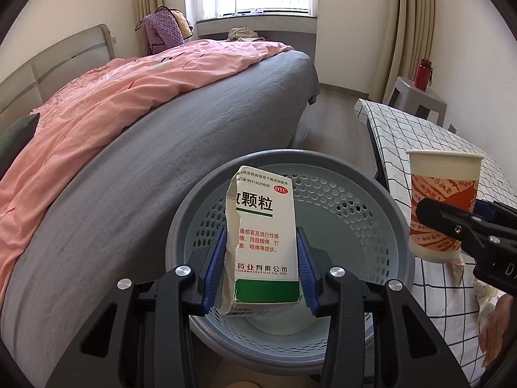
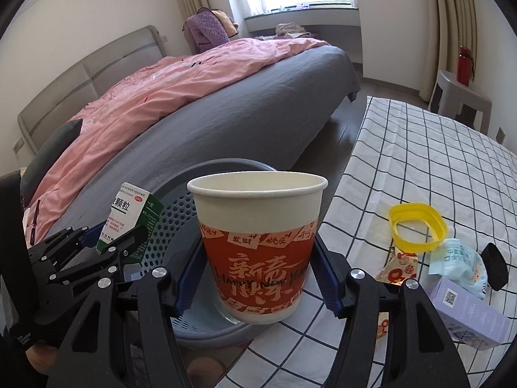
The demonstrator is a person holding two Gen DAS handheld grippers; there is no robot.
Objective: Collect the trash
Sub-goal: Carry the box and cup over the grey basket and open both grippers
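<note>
My left gripper (image 1: 261, 265) is shut on a torn white and green medicine box (image 1: 263, 232) and holds it upright above the round grey-blue perforated trash basket (image 1: 355, 213). The box also shows in the right wrist view (image 2: 129, 223), over the basket (image 2: 174, 213). My right gripper (image 2: 258, 278) is shut on a white and red paper cup (image 2: 258, 245) and holds it upright at the table edge beside the basket. The cup also shows in the left wrist view (image 1: 439, 207), right of the basket.
A bed with grey sheet (image 1: 155, 174) and pink quilt lies left of the basket. The table with a checked cloth (image 2: 420, 148) holds a yellow ring lid (image 2: 416, 226), snack wrappers (image 2: 400, 265), a blue packet (image 2: 458, 258) and a purple box (image 2: 468, 310). A stool with a red bottle (image 2: 465, 64) stands behind.
</note>
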